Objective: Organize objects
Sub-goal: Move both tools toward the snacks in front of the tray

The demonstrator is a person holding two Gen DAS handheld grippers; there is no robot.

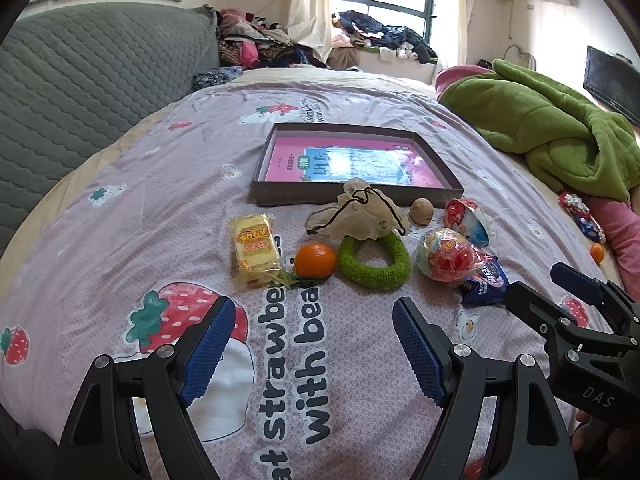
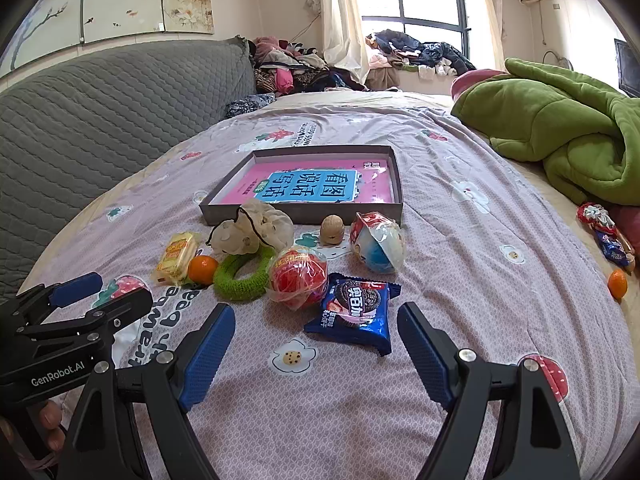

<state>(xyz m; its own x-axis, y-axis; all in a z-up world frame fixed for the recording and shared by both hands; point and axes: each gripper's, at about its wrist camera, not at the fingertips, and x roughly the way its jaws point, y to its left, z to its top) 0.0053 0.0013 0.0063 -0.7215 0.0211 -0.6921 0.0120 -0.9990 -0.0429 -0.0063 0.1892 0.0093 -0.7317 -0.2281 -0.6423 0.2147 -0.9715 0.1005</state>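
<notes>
You are facing a bed (image 2: 460,240) under a lilac sheet printed with strawberries and bears; beneath your grippers the print reads "strawbe…" and "with bea…". A rumpled green blanket (image 2: 560,128) lies at the bed's right side. At the centre sits a shallow grey box (image 2: 300,213) holding a pink book (image 2: 312,186) whose blue panel reads 看图说话.

Your left gripper (image 1: 312,344) hangs over the sheet with its jaws released and nothing between them; "GenRobot.AI" is printed on its body in the right wrist view. Your right gripper (image 2: 316,344) is likewise spread wide and empty, its body marked "DAS" in the left wrist view.

The things to organize lie in a loose cluster just in front of the box:
- a green fuzzy ring (image 2: 244,276), its far edge under a beige drawstring pouch (image 2: 252,230);
- a blue Oreo-style cookie packet (image 2: 354,314), nearest your right gripper;
- a red wrapped ball (image 2: 298,276) touching that packet;
- a blue-and-white wrapped ball (image 2: 378,242);
- a yellow cake packet (image 1: 256,252) with red lettering too small to read;
- a mandarin (image 1: 315,261) between cake and ring;
- a walnut (image 2: 332,229) just beside the box.
</notes>
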